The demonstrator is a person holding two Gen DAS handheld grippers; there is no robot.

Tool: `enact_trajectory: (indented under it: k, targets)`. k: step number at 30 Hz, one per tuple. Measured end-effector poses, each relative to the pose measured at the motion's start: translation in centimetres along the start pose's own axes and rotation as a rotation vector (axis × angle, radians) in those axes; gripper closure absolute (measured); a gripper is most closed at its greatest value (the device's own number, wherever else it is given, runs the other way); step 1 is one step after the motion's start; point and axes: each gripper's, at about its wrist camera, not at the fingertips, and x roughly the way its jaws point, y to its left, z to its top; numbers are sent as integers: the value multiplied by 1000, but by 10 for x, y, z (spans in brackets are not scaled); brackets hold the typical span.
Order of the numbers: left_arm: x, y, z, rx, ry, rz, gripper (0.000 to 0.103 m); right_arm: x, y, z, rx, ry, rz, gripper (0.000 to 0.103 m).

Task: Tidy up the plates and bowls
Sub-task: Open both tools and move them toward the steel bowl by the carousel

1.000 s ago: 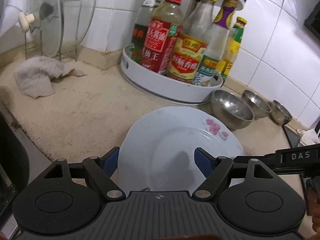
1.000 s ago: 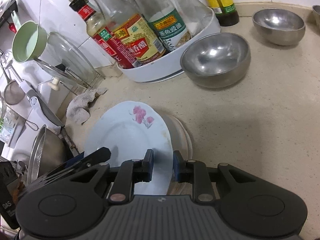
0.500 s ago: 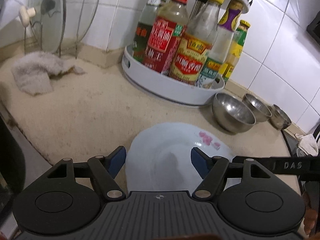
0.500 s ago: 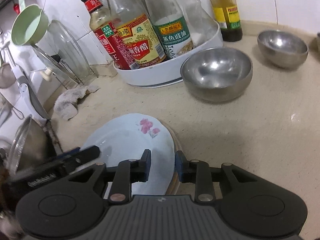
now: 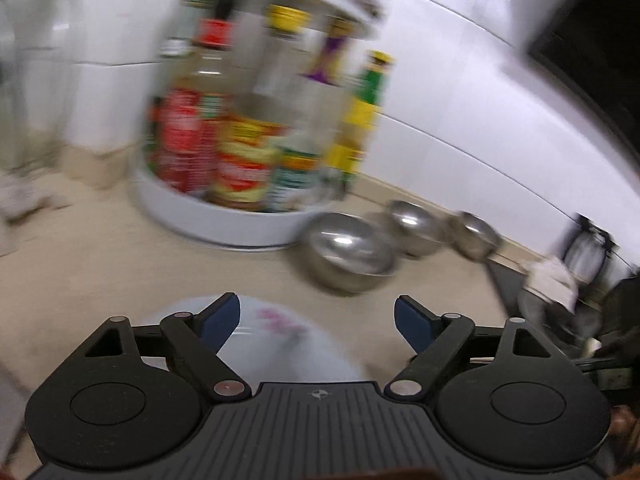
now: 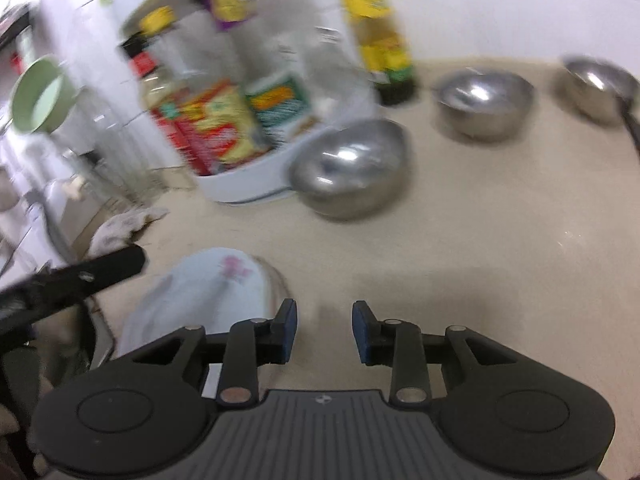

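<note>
On the beige counter (image 6: pixel 480 240), near edge, lies the pale blue plate (image 6: pixel 208 292) with a pink flower print; a second rim shows just under its right side. Both views are motion-blurred. Left gripper (image 5: pixel 316 320): jaws wide apart and just been opening, nothing between the pads, plate low in view beneath the left finger. Right gripper (image 6: pixel 324 330): jaws parted by a narrow gap, also just opening, bare counter between them, plate just left of the left pad and not touching it. Far side: three steel bowls (image 6: pixel 352 168) in a row running right, the largest beside the white round rack (image 5: pixel 224 220) of sauce bottles (image 5: pixel 240 168). Rag (image 6: pixel 120 228) at far left.
</note>
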Motion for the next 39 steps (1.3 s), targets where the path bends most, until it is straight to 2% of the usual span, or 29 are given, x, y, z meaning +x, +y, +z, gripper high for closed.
enact_trajectory:
  k: [3,8,12,18,23,26,32,37,39]
  targets:
    - [18,-29,3,47,50,-91,11,-13,-28,-7,91,-13,-42,73]
    - [53,-77,0,136,137,-212,9,-49,-70,-18,203,-72,-114,65]
    - [71,-115,-2,182,161,-299,8,-73,-96,-26,269,-104,-168,65]
    - [88,-149,-7,230,180,-340,7,-89,-119,-28,311,-121,-167,61]
    - [97,-151,-5,210,182,-310,7,-86,-124,-24,289,-95,-132,61]
    - [96,-141,3,182,160,-255,7,-80,-123,-20,269,-81,-114,61]
    - [79,-98,23,147,99,-138,6,-61,-113,-12,247,-55,-90,61]
    - [72,-54,36,84,82,-38,6,-43,-93,7,199,-52,-73,61]
    - [73,-43,41,67,90,-28,6,-33,-85,17,181,-50,-80,61]
